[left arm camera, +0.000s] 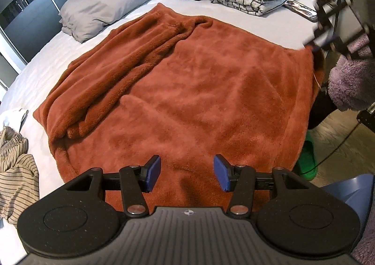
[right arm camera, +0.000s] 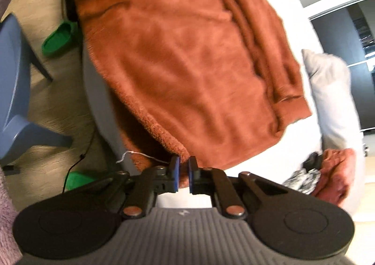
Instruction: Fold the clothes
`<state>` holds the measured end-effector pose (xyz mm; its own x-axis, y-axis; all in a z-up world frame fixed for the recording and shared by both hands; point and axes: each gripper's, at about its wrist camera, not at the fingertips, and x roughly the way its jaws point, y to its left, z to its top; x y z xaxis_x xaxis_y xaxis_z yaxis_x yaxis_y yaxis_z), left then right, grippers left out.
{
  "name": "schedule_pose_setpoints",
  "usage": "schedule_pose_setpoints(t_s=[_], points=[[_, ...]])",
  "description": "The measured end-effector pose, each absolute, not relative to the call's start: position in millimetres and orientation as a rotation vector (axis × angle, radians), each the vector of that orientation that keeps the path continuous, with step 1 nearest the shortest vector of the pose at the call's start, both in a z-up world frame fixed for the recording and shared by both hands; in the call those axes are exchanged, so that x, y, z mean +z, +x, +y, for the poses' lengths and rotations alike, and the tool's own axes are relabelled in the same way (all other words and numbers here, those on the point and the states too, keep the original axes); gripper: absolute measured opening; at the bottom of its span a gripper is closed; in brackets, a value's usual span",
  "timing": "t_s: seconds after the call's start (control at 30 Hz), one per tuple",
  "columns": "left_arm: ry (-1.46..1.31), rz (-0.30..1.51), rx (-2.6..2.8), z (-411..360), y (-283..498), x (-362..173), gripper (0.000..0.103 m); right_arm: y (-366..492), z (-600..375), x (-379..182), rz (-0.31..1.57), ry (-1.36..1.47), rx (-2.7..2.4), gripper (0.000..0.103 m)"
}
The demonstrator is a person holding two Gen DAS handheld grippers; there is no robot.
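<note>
Lying spread on the bed [left arm camera: 58, 54], the rust fleece garment [left arm camera: 199, 91] looks thick, soft and limp; likely to sag. Right tool [right arm camera: 183, 172] is pinched together on its corner hem; left tool [left arm camera: 187, 172] stands apart over the near edge, the sensible second hold.

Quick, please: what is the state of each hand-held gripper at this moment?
Left hand-held gripper: open, holding nothing, above the orange fleece garment.
Right hand-held gripper: closed on the garment's corner.
</note>
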<state>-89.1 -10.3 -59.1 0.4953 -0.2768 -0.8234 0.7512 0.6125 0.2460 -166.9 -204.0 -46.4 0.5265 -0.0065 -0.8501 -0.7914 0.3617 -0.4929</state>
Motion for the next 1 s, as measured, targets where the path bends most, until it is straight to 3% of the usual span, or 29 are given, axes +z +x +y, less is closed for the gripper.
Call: schedule_pose_setpoints(t_s=[0.3,0.5,0.87,1.0], points=[[0.463,0.812,-0.542,32,-79,-41,0.054,-85,-202,7,0.802,-1.032,0.516,0.008],[0.377,0.807,-0.489,53,-93,-31,0.06,-33,-202,0,0.831,-0.97,0.49,0.008],[0.466,0.948,-0.44,33,-130,-50,0.06,14,-196,-17,0.894,-0.947,0.468,0.008],[0.528,1.0,-0.397,29,-127,-68,0.044,13,-198,-16,0.873,-0.979,0.423,0.008]])
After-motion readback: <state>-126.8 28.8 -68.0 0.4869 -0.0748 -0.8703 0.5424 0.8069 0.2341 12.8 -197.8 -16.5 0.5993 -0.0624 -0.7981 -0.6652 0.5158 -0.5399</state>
